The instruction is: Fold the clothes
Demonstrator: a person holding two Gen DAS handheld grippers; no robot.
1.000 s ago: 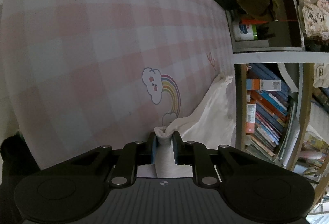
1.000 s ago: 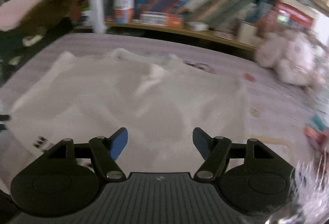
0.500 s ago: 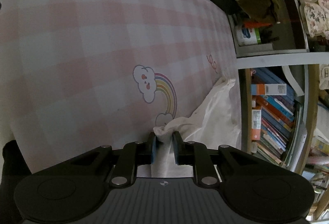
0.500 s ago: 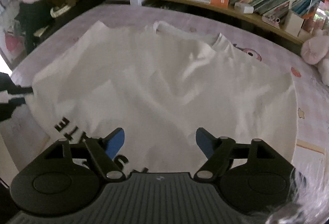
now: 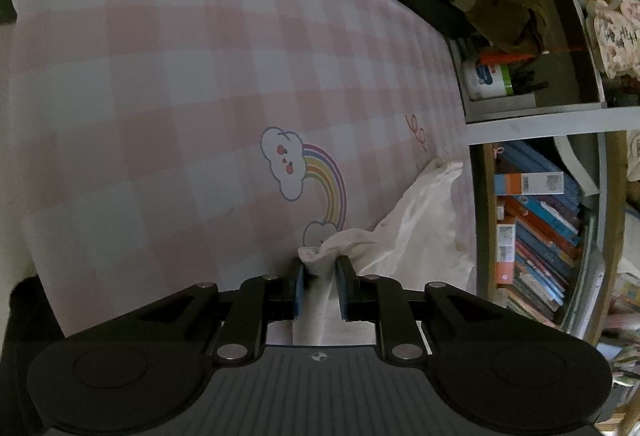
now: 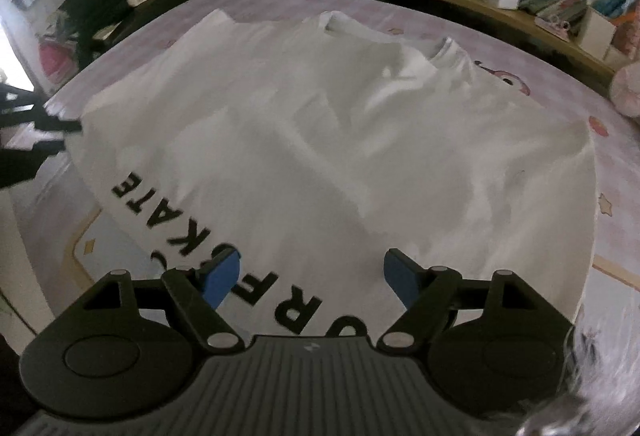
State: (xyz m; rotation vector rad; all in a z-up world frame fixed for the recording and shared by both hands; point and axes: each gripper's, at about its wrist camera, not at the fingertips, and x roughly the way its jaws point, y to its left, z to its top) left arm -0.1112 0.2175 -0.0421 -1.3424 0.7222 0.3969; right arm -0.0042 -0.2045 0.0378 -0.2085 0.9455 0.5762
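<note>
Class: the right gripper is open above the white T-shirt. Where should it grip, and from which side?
Probably the hem corner of the white T-shirt nearest the right gripper, approached from above at the fabric's edge: that border lies flat and free, opposite the corner the left gripper already pinches.

Left gripper [image 5: 319, 267]: jaws drawn close together, pinching a bunched fold of the white shirt [image 5: 416, 232] between the blue pads [image 5: 298, 286]; fabric runs back between the fingers toward the gripper body.
Left gripper pose: low, close to the bed, at one edge of the shirt.
Right gripper [image 6: 311, 275]: jaws spread wide, blue pads [image 6: 220, 275] well apart, nothing between them.
Right gripper pose: above the shirt's printed end, pointing along the shirt toward its collar; whether the fingertips touch the cloth cannot be told.
</note>
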